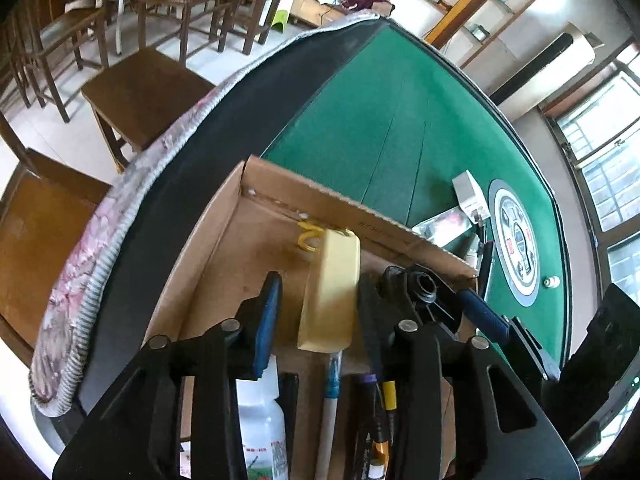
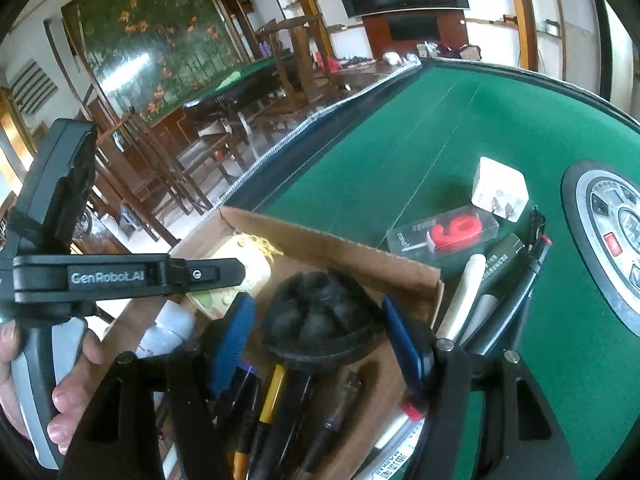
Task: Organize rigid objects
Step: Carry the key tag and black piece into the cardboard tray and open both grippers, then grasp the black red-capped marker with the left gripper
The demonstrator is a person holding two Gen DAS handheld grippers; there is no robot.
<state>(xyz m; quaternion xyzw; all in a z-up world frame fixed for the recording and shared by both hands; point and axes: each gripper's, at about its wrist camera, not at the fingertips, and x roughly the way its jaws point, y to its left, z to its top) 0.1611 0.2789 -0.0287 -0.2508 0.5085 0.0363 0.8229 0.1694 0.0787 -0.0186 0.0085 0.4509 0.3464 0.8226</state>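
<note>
1. Cardboard box [image 1: 224,248] on the green table [image 1: 400,120]; in the left wrist view it fills the 6 o'clock half of the frame.
2. Left gripper [image 1: 316,312]: its 2 blue-padded fingers [image 1: 268,320] stand apart on either side of a pale yellow block [image 1: 330,292]. The block lies inside the box near the far wall; whether the pads touch it cannot be told.
3. Right gripper [image 2: 320,336]: fingers spread wide around a black round ribbed part [image 2: 324,324], which sits over the box; contact on the right pad is not clear.
4. Box contents at 6 o'clock: white bottle [image 1: 260,432], pens and markers [image 1: 384,408].
5. On the felt at 3 o'clock of the box: white plug adapter [image 2: 500,188], clear case holding a red "6" [image 2: 444,232].
6. Person's hand [image 2: 68,376] on the left gripper's handle, at 8 o'clock in the right wrist view.
</note>
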